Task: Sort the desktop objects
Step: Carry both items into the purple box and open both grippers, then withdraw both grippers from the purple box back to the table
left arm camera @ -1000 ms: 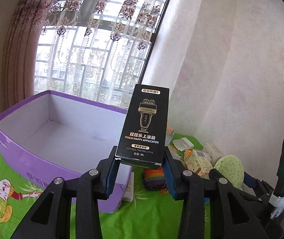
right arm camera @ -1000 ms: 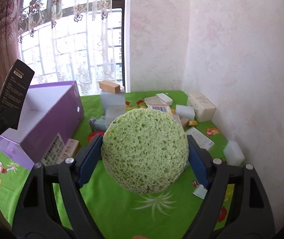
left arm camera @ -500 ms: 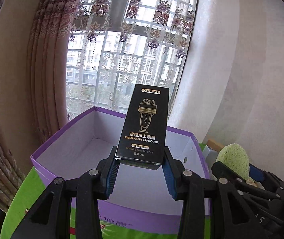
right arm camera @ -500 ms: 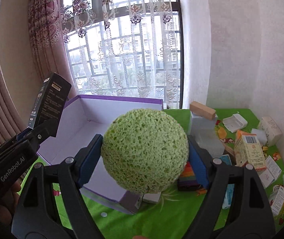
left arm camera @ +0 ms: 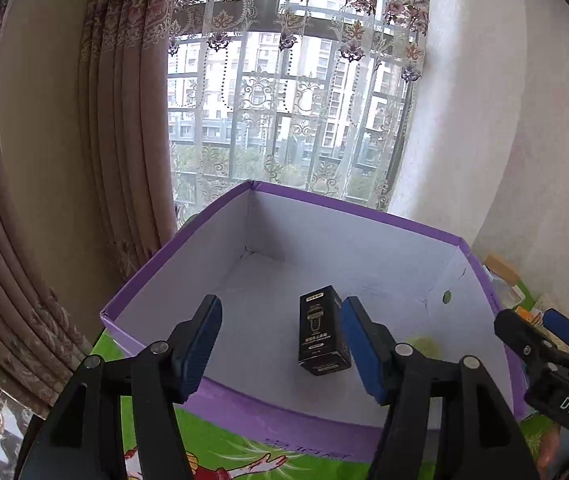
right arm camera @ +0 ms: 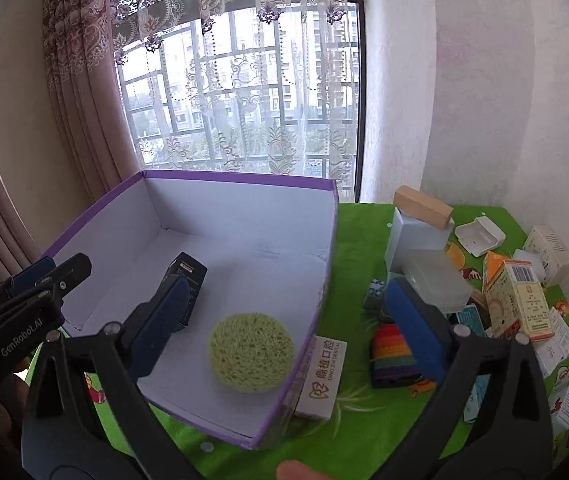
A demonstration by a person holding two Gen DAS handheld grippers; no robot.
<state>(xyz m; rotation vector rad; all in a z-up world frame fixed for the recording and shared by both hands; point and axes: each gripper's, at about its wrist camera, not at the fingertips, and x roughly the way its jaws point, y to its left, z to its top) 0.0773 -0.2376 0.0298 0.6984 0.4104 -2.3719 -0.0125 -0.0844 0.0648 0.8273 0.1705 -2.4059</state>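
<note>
Left gripper jaws opening, pads clear of the black carton, which is inside the purple box. Right gripper jaws opening wide, nothing gripped; green sponge inside the box near its right wall.

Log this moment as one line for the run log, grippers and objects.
left gripper: jaws opening, nothing held | right gripper: jaws opening, nothing held | black carton: in purple box | green sponge: in purple box
</note>
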